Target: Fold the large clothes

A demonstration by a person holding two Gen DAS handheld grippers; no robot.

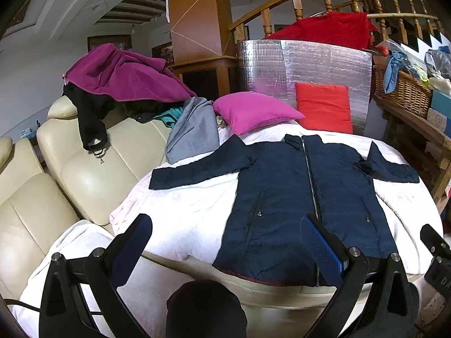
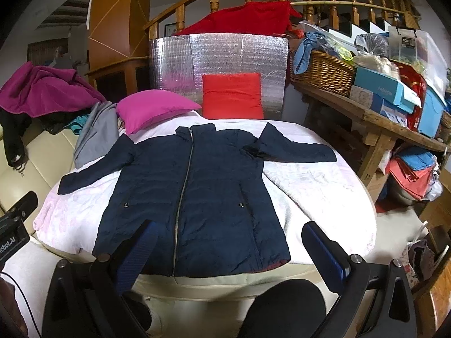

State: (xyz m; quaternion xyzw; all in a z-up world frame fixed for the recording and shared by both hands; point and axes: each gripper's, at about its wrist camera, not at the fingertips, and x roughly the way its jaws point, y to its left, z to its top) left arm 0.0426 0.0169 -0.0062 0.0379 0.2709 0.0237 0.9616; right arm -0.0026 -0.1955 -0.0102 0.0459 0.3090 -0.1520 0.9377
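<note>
A navy zip-up jacket (image 1: 293,194) lies flat, front up, on a white blanket (image 1: 186,211), both sleeves spread out to the sides. It also shows in the right wrist view (image 2: 194,194). My left gripper (image 1: 225,242) is open and empty, held above the jacket's hem near its lower left corner. My right gripper (image 2: 229,249) is open and empty, held above the hem near the lower right corner. Neither gripper touches the jacket.
A pink pillow (image 1: 253,111) and a red pillow (image 1: 324,107) lie beyond the collar, before a silver foil board (image 1: 304,64). A cream leather sofa (image 1: 84,174) with a purple garment (image 1: 124,76) and grey cloth (image 1: 194,129) is on the left. A wooden bench (image 2: 375,118) with a basket (image 2: 324,70) is on the right.
</note>
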